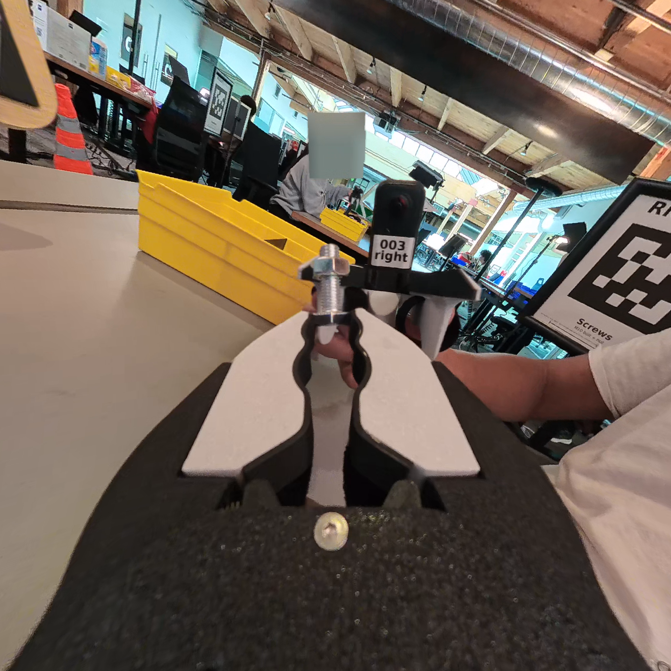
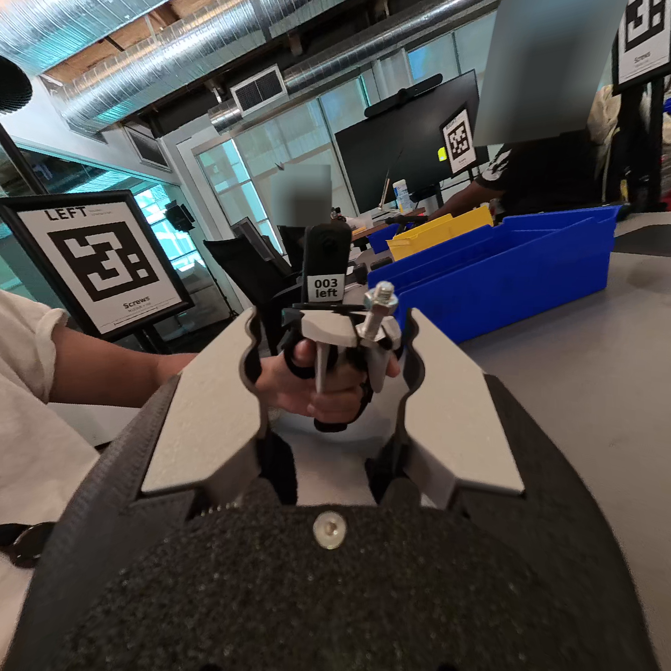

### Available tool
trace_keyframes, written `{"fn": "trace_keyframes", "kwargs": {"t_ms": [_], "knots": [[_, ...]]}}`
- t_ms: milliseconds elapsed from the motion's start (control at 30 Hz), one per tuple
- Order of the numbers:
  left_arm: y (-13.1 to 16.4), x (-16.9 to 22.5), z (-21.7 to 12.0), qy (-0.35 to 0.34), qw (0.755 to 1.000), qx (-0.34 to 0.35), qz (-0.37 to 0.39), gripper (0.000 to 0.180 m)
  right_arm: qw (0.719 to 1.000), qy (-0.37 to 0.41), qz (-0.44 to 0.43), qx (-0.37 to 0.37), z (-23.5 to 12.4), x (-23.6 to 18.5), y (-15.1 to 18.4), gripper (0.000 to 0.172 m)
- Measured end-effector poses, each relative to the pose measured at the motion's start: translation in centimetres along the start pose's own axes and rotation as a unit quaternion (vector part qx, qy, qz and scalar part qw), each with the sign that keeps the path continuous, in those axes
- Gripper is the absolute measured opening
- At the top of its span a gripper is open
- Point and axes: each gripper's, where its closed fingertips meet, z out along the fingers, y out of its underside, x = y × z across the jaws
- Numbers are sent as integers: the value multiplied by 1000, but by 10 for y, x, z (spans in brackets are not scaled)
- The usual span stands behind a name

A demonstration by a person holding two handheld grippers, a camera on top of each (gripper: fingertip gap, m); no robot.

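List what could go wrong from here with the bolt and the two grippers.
1. The left gripper grips the silver bolt only at its head end, so the upright shank could tip or slip out.
2. The right gripper is open around the nut; closing off-centre could push the bolt sideways.
3. A dropped bolt would probably land on the table, not in the yellow bin.

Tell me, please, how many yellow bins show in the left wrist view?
2. A large yellow bin sits on the near table, left of the bolt; a smaller yellow bin sits on a far table behind. Others may be hidden.
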Motion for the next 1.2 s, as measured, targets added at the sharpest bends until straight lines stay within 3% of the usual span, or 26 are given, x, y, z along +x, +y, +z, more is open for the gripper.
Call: {"fn": "trace_keyframes", "kwargs": {"t_ms": [233,433,567,767,1067,1200], "knots": [[15,9,12,12,999,-32,12,17,999,-38,21,-1,20,-8,4,80],[1,-2,1,-1,1000,0,-4,17,1000,6,-2,4,0,8,-2,78],[-1,-5,-1,-2,1000,8,-16,17,1000,-10,-2,-10,0,0,4,70],[8,6,8,8,1000,-15,2,17,999,-31,17,2,16,-3,3,78],[4,-9,-1,-11,1000,-6,-12,17,1000,-3,21,12,-2,9,-4,74],[15,1,10,4,1000,-29,-1,17,999,-21,28,13,15,0,0,84]]}}
